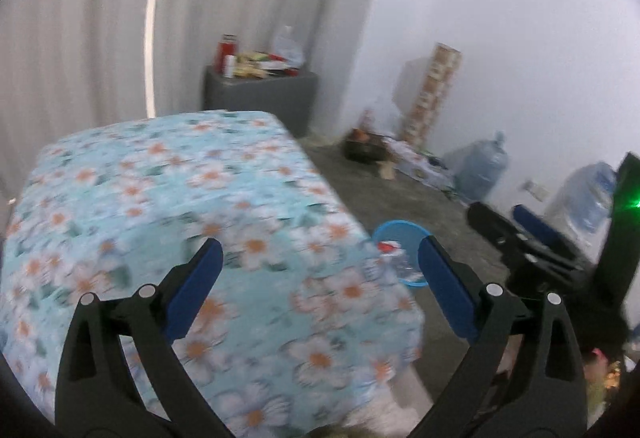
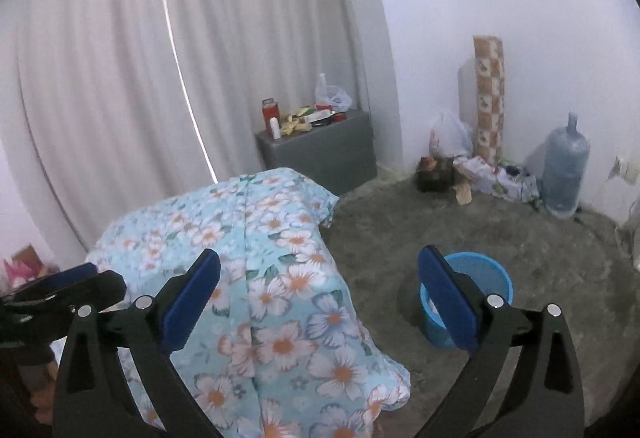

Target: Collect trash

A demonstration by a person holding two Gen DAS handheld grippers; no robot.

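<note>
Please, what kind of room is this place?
Probably a simple room in a home. A floral cloth covers a table or bed beside long white curtains; a big water jug and a blue bin stand on the bare floor.

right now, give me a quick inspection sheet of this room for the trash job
surface: table under a blue floral cloth; nothing seen on its top.
job's things: blue bin on the grey floor right of the table; the left wrist view shows trash inside, something red and clear plastic.
clutter: grey cabinet by the curtain, loaded with a red bottle, wrappers and a plastic bag; more bags and boxes along the wall; water jug.
grippers: left gripper open, empty; right gripper open, empty.
cables: cannot tell; small dark bits by the wall pile are too small to read.
surroundings: white curtain, white wall, patterned roll upright in the corner.
</note>
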